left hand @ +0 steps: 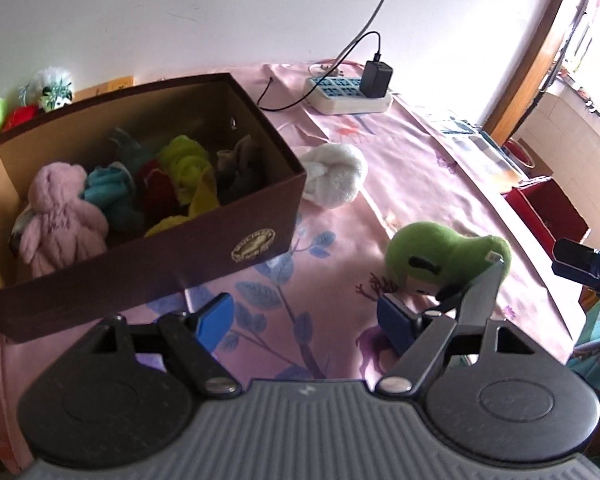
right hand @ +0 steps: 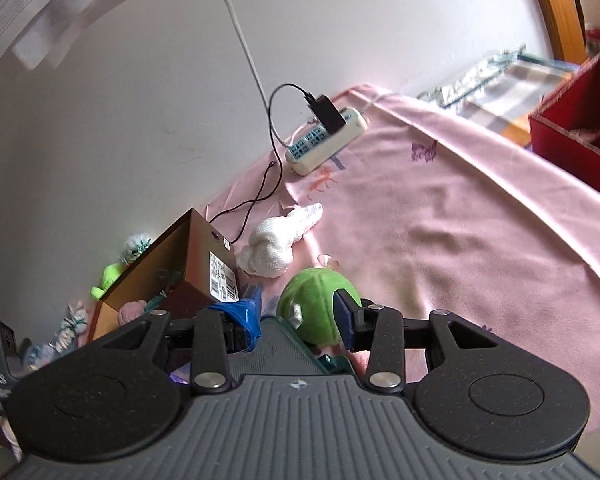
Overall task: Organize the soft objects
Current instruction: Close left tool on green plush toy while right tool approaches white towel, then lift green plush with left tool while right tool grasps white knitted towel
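Pink flowered cloth (left hand: 340,216) covers the worktop, which is backed by a white wall; a power strip (left hand: 348,94) with a black charger lies near the far edge. A brown box (left hand: 256,232) stands toward the left, holding a pink plush, blue, red, yellow and grey soft things. A white plush (left hand: 336,176) lies just beside the box's right wall. A green plush (left hand: 448,256), pear-shaped with a dark embroidered mark, lies on its side near the right edge; in the left wrist view its long axis runs left to right, the narrow end toward the right edge. The left tongs (left hand: 304,316) are held wide open and empty, above the cloth near the box's front corner. The right tongs (right hand: 298,316) are seen part open with the green plush (right hand: 320,308) between the pads; whether it is pressed cannot be told.
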Demonstrator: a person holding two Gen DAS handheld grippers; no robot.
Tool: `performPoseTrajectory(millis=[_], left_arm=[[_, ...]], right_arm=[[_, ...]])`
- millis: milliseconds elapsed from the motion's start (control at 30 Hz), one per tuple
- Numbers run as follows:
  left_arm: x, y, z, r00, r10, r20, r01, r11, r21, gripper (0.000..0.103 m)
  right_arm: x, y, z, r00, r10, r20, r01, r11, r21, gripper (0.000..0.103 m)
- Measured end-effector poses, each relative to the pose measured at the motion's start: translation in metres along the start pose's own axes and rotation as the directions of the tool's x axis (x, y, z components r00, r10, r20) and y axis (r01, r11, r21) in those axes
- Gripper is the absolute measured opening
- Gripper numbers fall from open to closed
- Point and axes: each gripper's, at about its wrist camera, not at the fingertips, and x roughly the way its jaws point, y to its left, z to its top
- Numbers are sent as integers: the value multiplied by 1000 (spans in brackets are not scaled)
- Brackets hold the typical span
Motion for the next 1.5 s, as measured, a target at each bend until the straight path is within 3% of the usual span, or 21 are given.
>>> performPoseTrajectory(millis=[233,400,533,767,967,1233,1500], left_arm=[[15,-17,27,1000,25,18,-25,999,24,80],[38,-27,35,996,-89,-24,88,995,-38,80],[58,-33,35,976,-202,-84,194,976,-103,80],[76,-44,45,950,-285,-132,265,953,-146,79],[100,-57,51,924,-328,-198,301,941,-153,79],[138,-65,57,888,-364,-281,321,928,-189,79],[149,-73,65,892,-346,-291,310,936,-165,81]], right_arm=[[38,-24,42,990,90,-111,-85,995,48,23],[67,-45,61,966,127,-226,-111,990,84,23],[85,-66,64,929,197,-314,-148,974,173,24],[106,-77,72,886,240,-396,-177,966,190,26],[125,-77,77,864,239,-443,-186,969,161,26],[158,-56,101,857,266,-442,-248,964,99,27],[226,-1,110,819,246,-518,-328,942,-70,27]])
